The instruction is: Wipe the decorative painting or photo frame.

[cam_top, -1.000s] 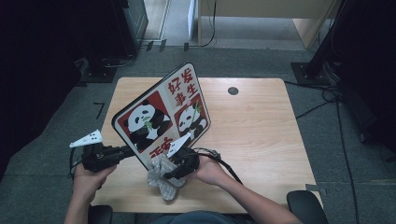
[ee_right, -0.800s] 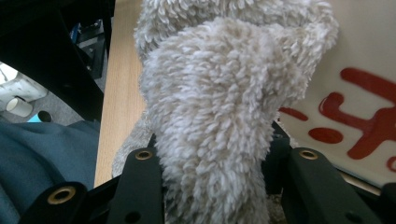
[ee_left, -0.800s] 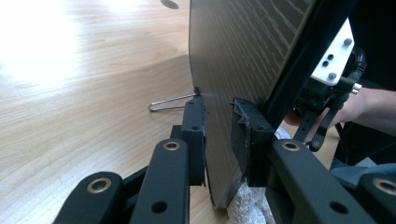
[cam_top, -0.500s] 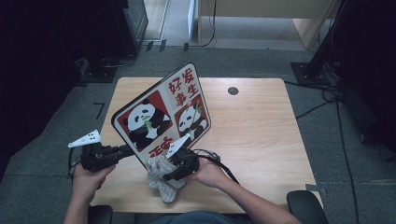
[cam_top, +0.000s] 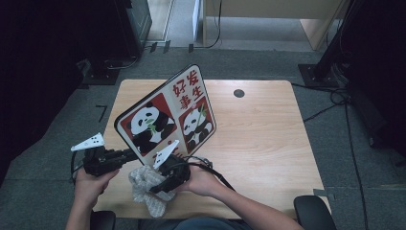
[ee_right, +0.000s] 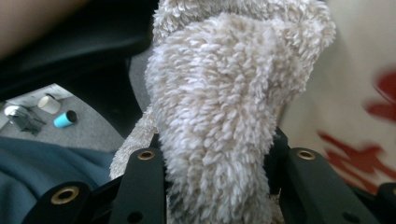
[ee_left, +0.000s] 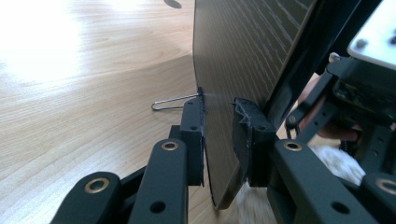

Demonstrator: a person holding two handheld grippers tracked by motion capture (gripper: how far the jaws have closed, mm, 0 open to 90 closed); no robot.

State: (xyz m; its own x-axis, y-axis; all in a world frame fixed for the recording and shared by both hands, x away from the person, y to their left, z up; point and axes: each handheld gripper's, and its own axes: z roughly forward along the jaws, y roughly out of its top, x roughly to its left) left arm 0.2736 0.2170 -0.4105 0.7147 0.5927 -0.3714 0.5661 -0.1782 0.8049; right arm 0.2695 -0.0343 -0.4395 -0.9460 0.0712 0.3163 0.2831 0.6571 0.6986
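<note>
A white board (cam_top: 167, 115) printed with pandas and red characters stands tilted on the wooden table (cam_top: 258, 139). My left gripper (cam_top: 131, 154) is shut on the board's lower left edge. In the left gripper view its pads (ee_left: 195, 126) sit on either side of the thin board (ee_left: 243, 51), seen from its dark back. My right gripper (cam_top: 160, 184) is shut on a fluffy beige cloth (cam_top: 146, 191) at the board's near corner. In the right gripper view the cloth (ee_right: 215, 107) bulges out between the jaws of that gripper (ee_right: 217, 158), with the board's red print (ee_right: 355, 116) just beyond.
A thin wire loop (ee_left: 170, 101) sticks out from the board's back, close over the table (ee_left: 84, 93). A round cable hole (cam_top: 239, 93) marks the table's far side. Dark equipment stands left and right of the table. Small items (ee_right: 60, 119) lie on the grey floor.
My right gripper has shifted left with the cloth, along the board's lower edge toward the left gripper. The board and left gripper have stayed put.
</note>
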